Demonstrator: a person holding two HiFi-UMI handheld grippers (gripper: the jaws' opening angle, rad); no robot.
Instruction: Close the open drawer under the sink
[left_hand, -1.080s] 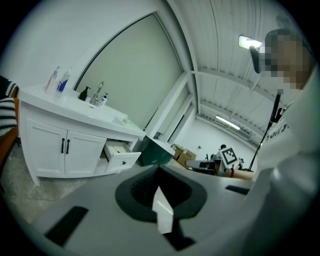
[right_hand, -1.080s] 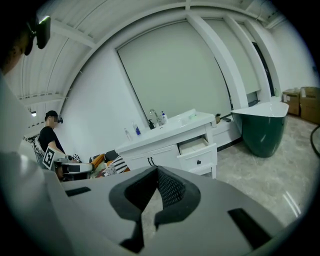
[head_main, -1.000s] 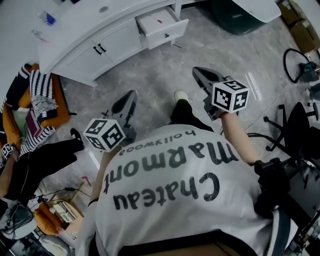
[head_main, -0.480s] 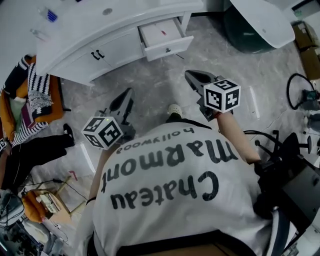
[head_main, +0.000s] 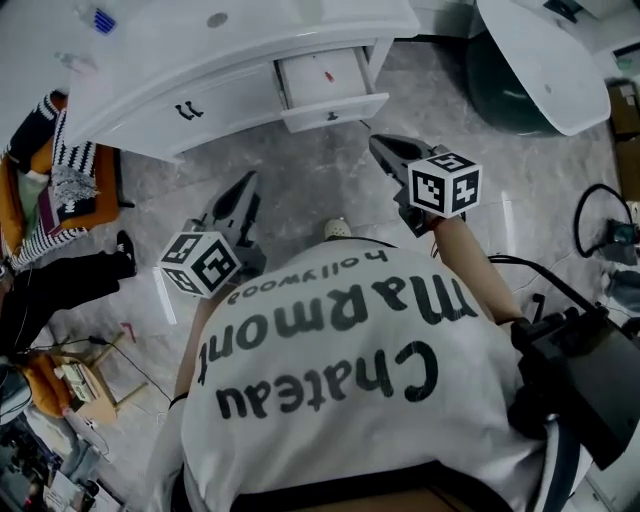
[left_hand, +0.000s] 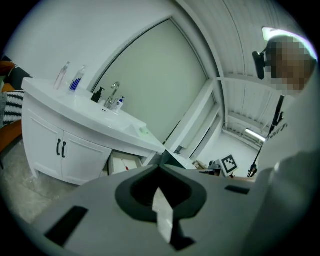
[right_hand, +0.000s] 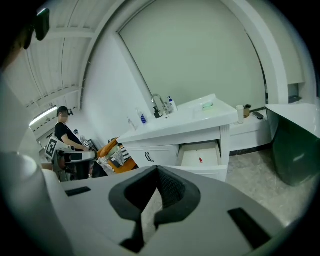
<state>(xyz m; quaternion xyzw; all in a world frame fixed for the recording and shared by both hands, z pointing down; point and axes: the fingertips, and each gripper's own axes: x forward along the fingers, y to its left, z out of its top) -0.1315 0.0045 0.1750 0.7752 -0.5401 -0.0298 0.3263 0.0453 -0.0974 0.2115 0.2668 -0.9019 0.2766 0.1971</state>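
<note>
The white sink cabinet stands at the top of the head view, and its right-hand drawer is pulled out over the grey floor. A small red thing lies inside it. My right gripper is shut and empty, a short way in front of the drawer and apart from it. My left gripper is shut and empty, further left, facing the cabinet doors. The open drawer lies straight ahead past the right gripper. The left gripper hides most of the drawer.
A dark green rounded tub under a white tabletop stands right of the drawer. Striped cloth on an orange seat lies left. Cables trail at the right. Another person sits far left in the right gripper view.
The cabinet and drawer have come nearer and turned squarer in the head view. Both grippers moved forward with me and stayed shut. The drawer stands open as before.
</note>
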